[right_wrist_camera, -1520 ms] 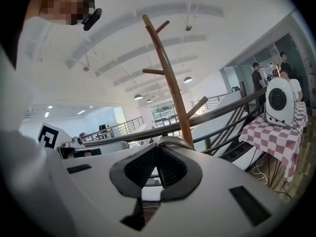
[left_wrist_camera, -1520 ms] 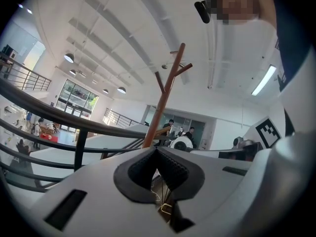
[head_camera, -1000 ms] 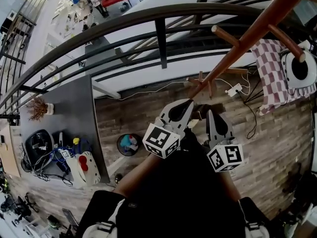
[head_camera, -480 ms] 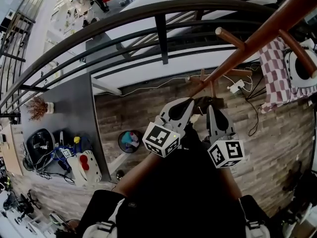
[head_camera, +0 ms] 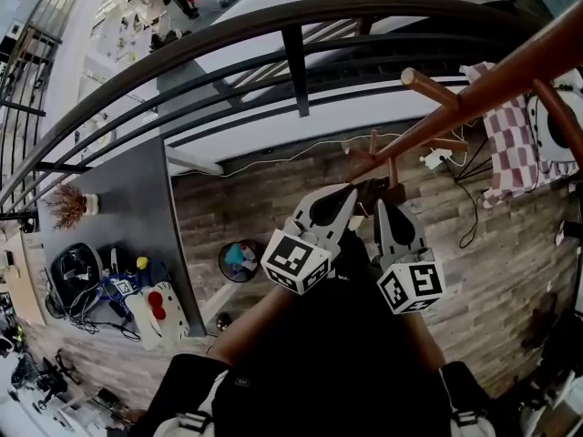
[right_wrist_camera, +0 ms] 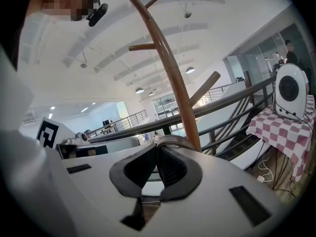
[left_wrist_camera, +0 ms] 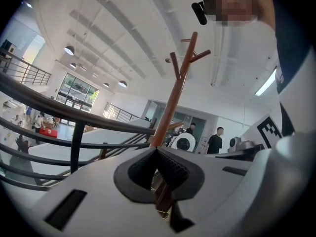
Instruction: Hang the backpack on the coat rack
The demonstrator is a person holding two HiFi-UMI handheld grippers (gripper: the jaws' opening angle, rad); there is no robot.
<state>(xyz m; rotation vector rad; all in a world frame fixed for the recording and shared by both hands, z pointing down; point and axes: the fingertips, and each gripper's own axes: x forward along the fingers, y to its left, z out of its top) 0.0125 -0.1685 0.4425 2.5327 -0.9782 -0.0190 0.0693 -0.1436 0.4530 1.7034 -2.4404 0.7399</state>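
The black backpack hangs below both grippers and fills the lower middle of the head view. My left gripper is shut on thin black fabric at the backpack's top. My right gripper is shut beside it, with the backpack's dark handle loop arching just over its pads. The brown wooden coat rack rises right behind both grippers. One of its pegs sticks out above them, apart from the backpack.
A dark curved metal railing runs behind the rack. A checkered cloth with a white fan stands at right. Cables and a power strip lie by the rack's foot. A grey desk and bin are at left.
Both grippers stay shut on the backpack and have edged slightly toward the rack's pole. The rack's pole and pegs sit lower and closer in the head view.
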